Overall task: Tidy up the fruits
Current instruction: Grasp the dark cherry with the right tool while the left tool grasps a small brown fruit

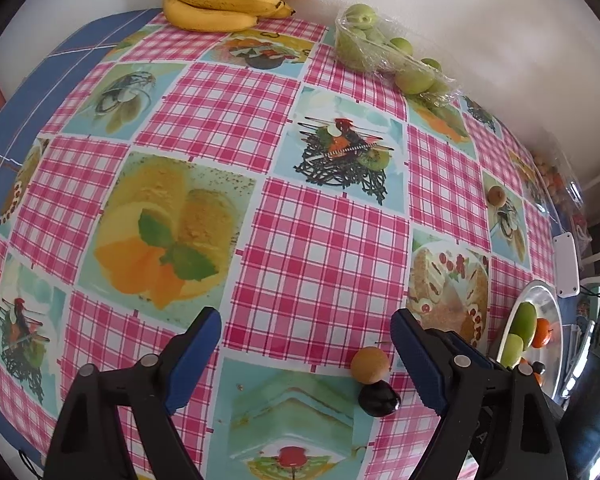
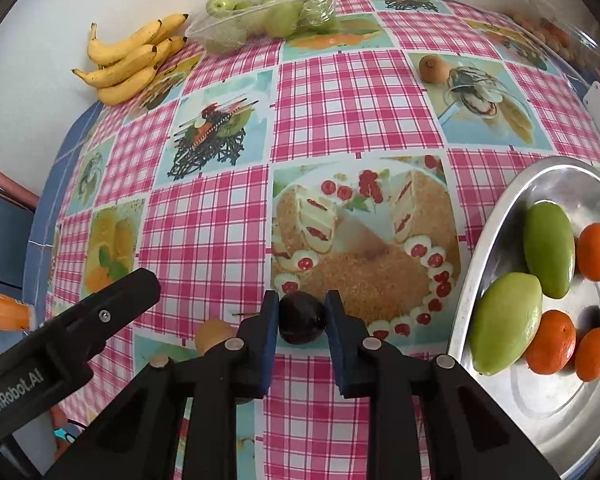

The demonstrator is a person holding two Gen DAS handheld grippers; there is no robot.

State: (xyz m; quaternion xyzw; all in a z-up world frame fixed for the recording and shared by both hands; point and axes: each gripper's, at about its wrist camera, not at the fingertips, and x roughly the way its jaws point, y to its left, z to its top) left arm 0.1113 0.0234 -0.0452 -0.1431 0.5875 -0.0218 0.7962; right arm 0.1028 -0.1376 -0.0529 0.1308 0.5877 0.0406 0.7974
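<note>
**R tongs clamped on dark fruit – lift to tray is next**

Landmark = metal tray [image 2: 488,216] at the table's right edge.

Step in hand, by my read: grasp done on one loose fruit, carry not yet begun. The right gripper [image 2: 302,314] has its blue pads pressed against both sides of a small dark plum-like fruit [image 2: 303,319], which sits on the checked tablecloth [image 2: 312,100] just left of the tray, over the printed cake picture. Fruit looks to be on the cloth, not lifted; can't tell for sure.

The left gripper [image 1: 306,338] has its tongs wide apart w/ nothing between them, further left of the tray. In its view the same dark fruit shows just inside its right finger, w/ a small tan round fruit [image 1: 370,365] touching it on the far side. That tan one is the likely next pick.

Tray already holds two green mangoes [image 2: 548,248], some oranges [image 2: 596,251] and another dark fruit at its far right.

Well away from tray, by the wall: bananas [image 2: 128,60], a clear bag of green fruit [image 2: 268,16]. Another tan fruit [image 2: 434,67] lies loose on the cloth beyond the tray.

Next move calls for: keep clamp firm but gentle (soft skin, round, could slip or roll), lift straight up clear of the tan neighbour, swing right over the tray rim, set down in a bare patch near the mangoes. L tongs should stay clear of R's path.
</note>
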